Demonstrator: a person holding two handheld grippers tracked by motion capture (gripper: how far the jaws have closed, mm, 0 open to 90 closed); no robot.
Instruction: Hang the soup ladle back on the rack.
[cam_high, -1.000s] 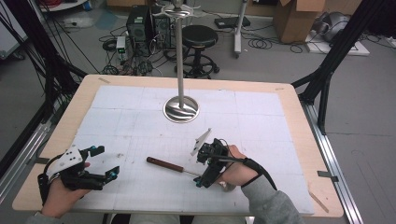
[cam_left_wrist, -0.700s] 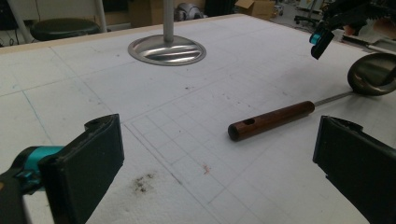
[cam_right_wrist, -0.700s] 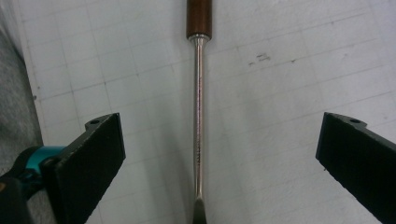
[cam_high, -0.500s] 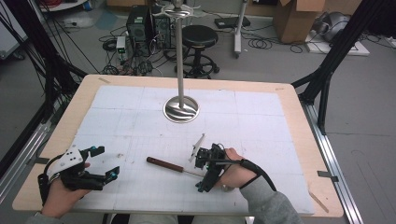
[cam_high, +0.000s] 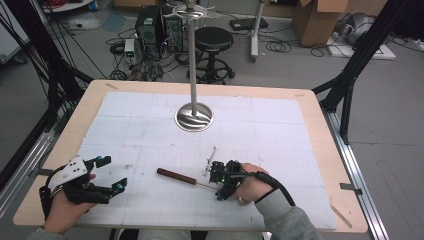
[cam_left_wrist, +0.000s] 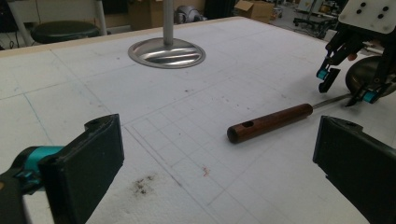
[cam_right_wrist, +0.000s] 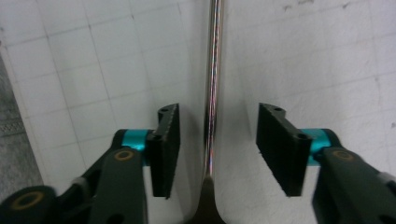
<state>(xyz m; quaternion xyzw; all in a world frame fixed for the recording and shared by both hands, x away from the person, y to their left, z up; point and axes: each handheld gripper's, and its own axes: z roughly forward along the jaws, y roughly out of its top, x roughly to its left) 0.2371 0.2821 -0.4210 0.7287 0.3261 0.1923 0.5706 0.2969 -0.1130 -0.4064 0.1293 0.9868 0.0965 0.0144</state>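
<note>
1. Closing in on the ladle (cam_high: 186, 178) is the step in hand: the right gripper (cam_high: 222, 180) straddles the thin metal shank (cam_right_wrist: 214, 84), one jaw on each side, at the end toward the bowl.
2. Its jaws have just been closing, yet in the right gripper view a gap shows on both sides of the shank, so the pads (cam_right_wrist: 169, 144) do not press on it.
3. The ladle lies flat on the white gridded mat (cam_high: 150, 125), near the front edge, its dark wooden handle (cam_left_wrist: 270, 122) pointing toward the left gripper (cam_high: 100, 177), well apart from the steel stand (cam_high: 193, 116) at the far middle.
4. The left gripper rests on the mat with jaws wide apart, holding nothing.
5. Next, I judge, the right jaws must finish closing squarely on the shank before any lift; the rod is thin and smooth, so an off-centre pinch could let it roll or slip.
</note>
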